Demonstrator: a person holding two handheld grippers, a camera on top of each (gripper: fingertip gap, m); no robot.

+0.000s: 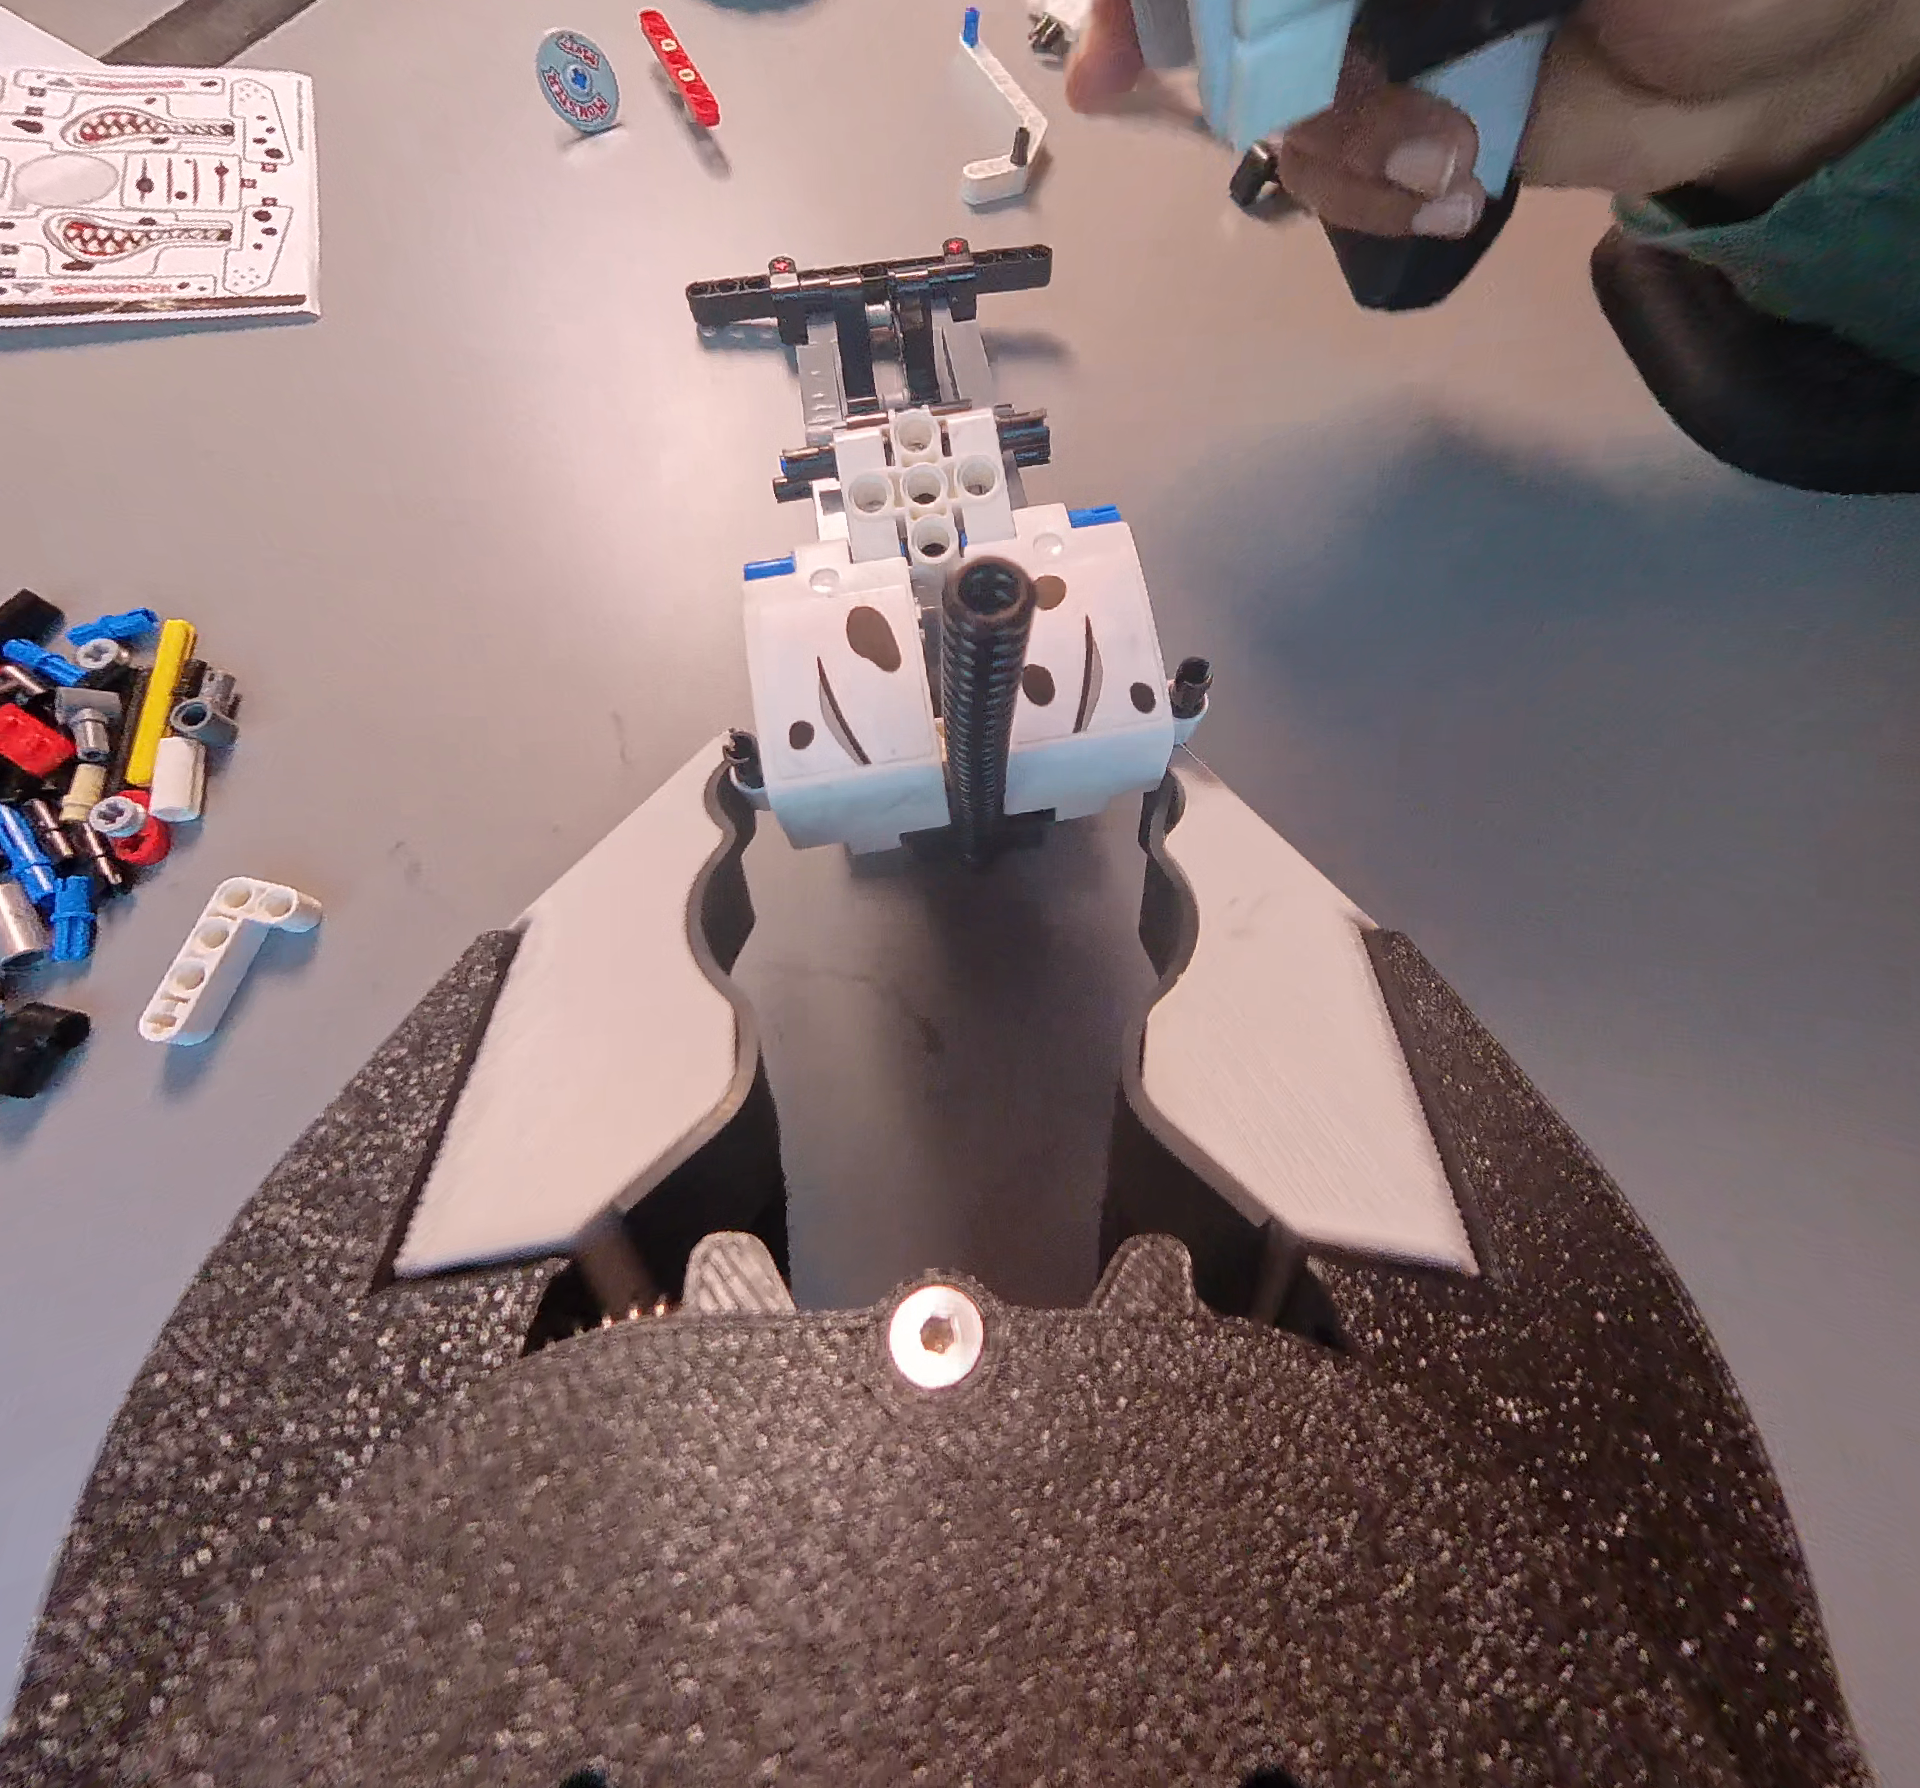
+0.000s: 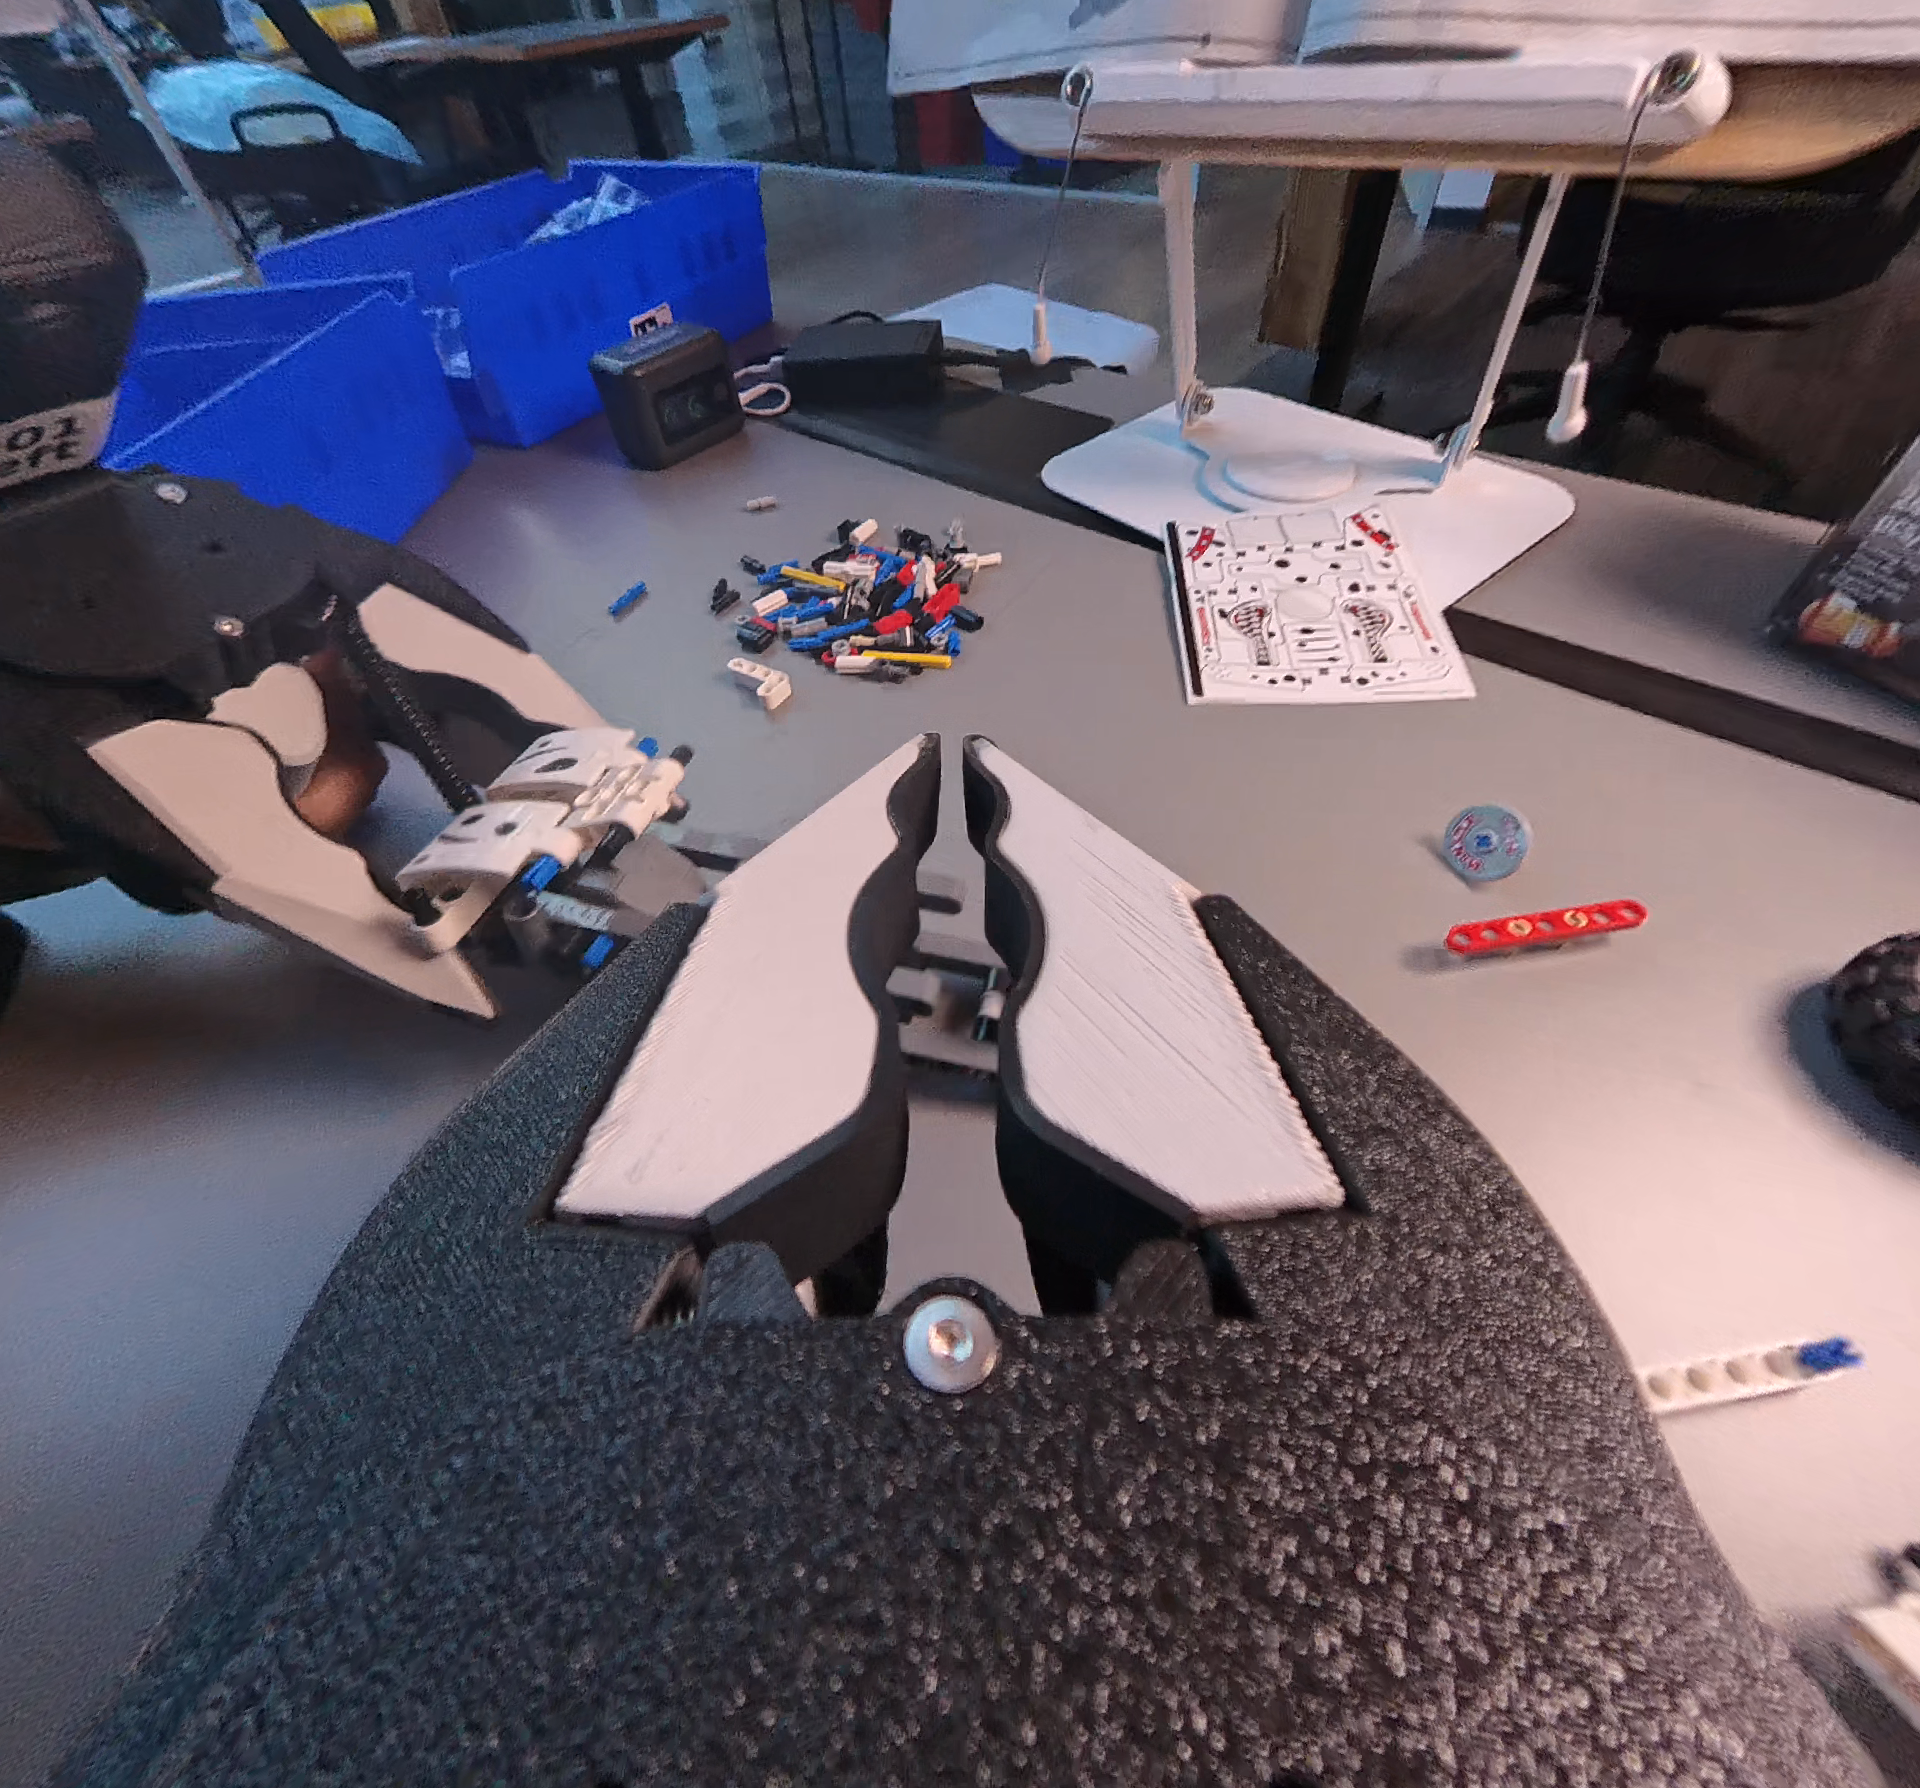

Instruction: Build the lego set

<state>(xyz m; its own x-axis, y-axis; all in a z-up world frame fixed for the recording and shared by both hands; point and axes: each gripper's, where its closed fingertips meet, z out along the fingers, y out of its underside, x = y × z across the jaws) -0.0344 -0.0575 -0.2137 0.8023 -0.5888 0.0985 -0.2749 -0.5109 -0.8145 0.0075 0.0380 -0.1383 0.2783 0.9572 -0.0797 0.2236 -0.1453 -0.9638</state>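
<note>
Fingers of our left gripper (image 1: 961, 782) spread around the white rear of the lego chassis (image 1: 914, 512), tips touching its side pins, and we read that as a hold. The chassis lies on the grey table (image 1: 1455, 907). Beside it, our right gripper (image 2: 951, 751) hovers, fingers nearly pressed together, pinching nothing. Beyond the chassis lie loose pieces (image 2: 862, 606), then the sticker sheet (image 2: 1314, 616).

Even overhead light casts soft shadows on the grey table (image 1: 1351, 803); fisheye-bent edges, motion-blurred far corners.
</note>
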